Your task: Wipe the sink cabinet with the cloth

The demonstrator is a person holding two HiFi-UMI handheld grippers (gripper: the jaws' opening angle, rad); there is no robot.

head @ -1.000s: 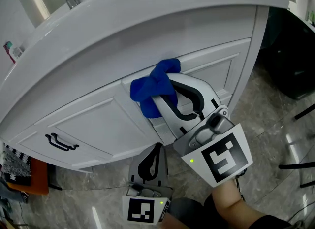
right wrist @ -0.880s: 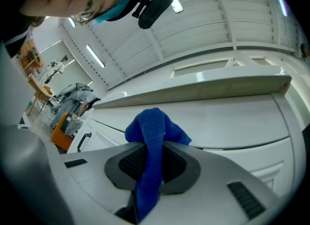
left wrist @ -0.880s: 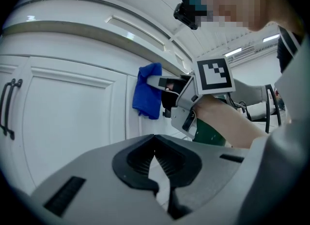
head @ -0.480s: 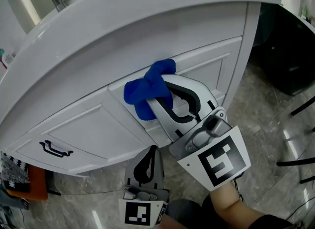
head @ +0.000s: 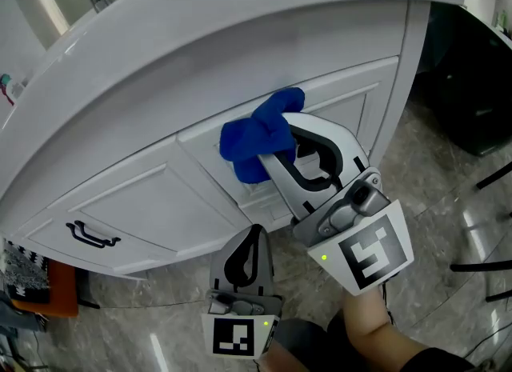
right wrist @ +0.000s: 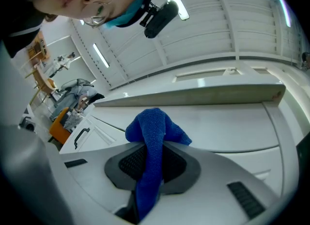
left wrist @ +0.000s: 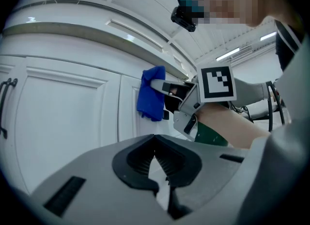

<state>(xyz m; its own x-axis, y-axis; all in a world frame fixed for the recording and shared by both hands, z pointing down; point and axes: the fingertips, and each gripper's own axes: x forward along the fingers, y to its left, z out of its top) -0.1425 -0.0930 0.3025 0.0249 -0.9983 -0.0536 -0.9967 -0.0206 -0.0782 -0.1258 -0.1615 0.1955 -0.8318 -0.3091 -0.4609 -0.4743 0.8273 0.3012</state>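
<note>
- The cloth (head: 260, 138) is deep blue terry, bunched into a rumpled wad with one lobe pushed up and to the right. It sits in the middle of the head view.
- It lies against the white front of the sink cabinet (head: 152, 202), on the rail between the plain upper band and the framed panels below.
- In the right gripper view a tail of the cloth runs down between the two jaws, and the wad bulges out past their tips.
- The right gripper (head: 282, 140) has its jaws clamped on the cloth. It points up and left at the cabinet front, with its marker cube low at the right of the frame.
- The forearm (head: 376, 322) behind it comes in from the bottom edge.
- The sink top (head: 240, 18) overhangs just above the cloth, and the cabinet's right corner post is near on the right.
- White panel stretches left towards a black handle (head: 92, 234) at the lower left.
- The left gripper (head: 255, 233) hangs at bottom centre, below the cabinet and apart from it, over the marbled floor (head: 432, 170). Its jaws are together with nothing between them.
</note>
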